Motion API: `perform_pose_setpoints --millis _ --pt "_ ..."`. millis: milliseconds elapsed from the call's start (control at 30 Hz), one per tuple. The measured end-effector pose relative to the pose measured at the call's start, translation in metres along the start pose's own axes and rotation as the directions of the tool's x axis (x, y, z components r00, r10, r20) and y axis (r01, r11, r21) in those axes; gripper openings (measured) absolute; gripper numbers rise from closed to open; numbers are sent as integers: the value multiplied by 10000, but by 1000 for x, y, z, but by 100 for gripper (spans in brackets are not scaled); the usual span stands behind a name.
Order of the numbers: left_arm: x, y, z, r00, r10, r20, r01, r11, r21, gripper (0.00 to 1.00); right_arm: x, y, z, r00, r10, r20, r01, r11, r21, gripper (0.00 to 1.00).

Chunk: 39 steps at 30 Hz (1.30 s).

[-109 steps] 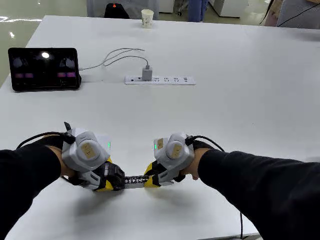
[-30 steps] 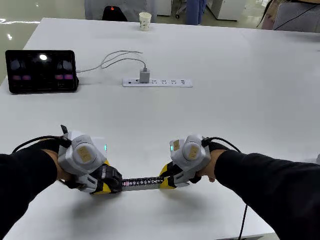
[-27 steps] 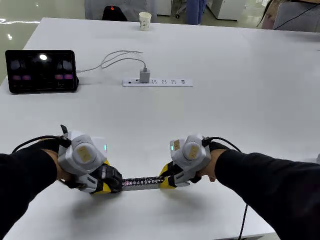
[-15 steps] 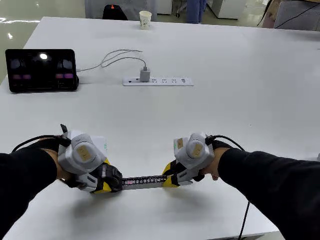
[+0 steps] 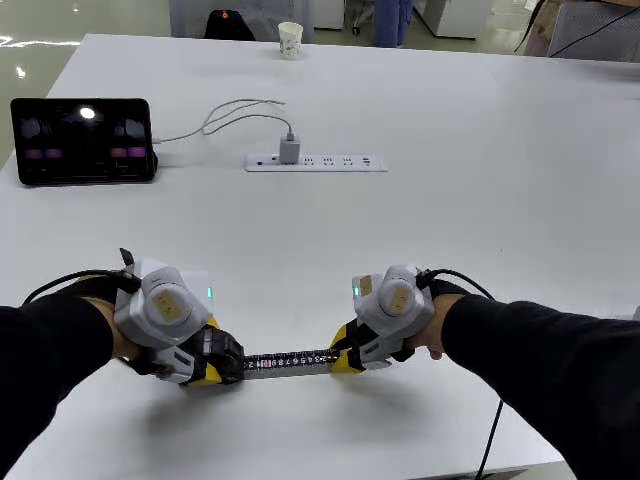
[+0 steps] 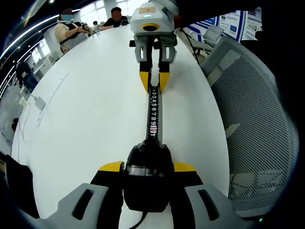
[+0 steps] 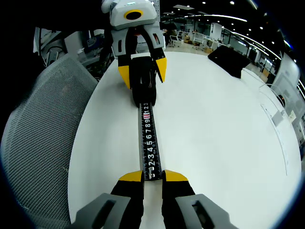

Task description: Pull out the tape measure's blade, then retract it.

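Near me, the L gripper [image 6: 147,168] is clamped on the black tape measure case [image 5: 226,356], which sits close to the front edge of the table [image 5: 450,150]. The blade [image 7: 148,138] runs out of the case to the right, w/ the R gripper [image 7: 153,177] pinching its tip. The risk, I judge: if the R jaws let go at once, the spring snaps the blade back & it whips; a skew pull may kink it. Far behind the case are a power strip [image 5: 316,160], a tablet [image 5: 83,138] and a paper cup [image 5: 290,38].
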State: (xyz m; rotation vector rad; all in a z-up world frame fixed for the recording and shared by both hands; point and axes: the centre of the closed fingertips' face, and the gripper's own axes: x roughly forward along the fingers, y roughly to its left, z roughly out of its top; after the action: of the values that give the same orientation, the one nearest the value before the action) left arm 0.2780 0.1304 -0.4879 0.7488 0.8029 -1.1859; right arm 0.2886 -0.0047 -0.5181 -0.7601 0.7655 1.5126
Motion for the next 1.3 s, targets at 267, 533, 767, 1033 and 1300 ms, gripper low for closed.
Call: perform_pose_setpoints --millis 267,533,767,1033,1300 --pt "0 0 0 10000 0 -27 0 10000 10 31 -4 -1 -6 10000 -45 -4 45 10000 48 10" --pt "1 0 0 10000 5 -26 -5 10000 7 31 -8 -1 -12 10000 -63 -58 64 9999 113 10" --pt "1 0 -1 10000 -11 -20 11 10000 4 31 -9 -2 -14 10000 -81 -58 82 9999 146 10" --pt "1 0 -1 10000 -16 -28 17 10000 9 31 -13 -2 -18 9999 -58 -102 59 9999 104 10" --pt "0 1 -1 10000 -18 -25 18 10000 16 31 -16 -3 -23 9999 -60 -114 61 9999 113 10"
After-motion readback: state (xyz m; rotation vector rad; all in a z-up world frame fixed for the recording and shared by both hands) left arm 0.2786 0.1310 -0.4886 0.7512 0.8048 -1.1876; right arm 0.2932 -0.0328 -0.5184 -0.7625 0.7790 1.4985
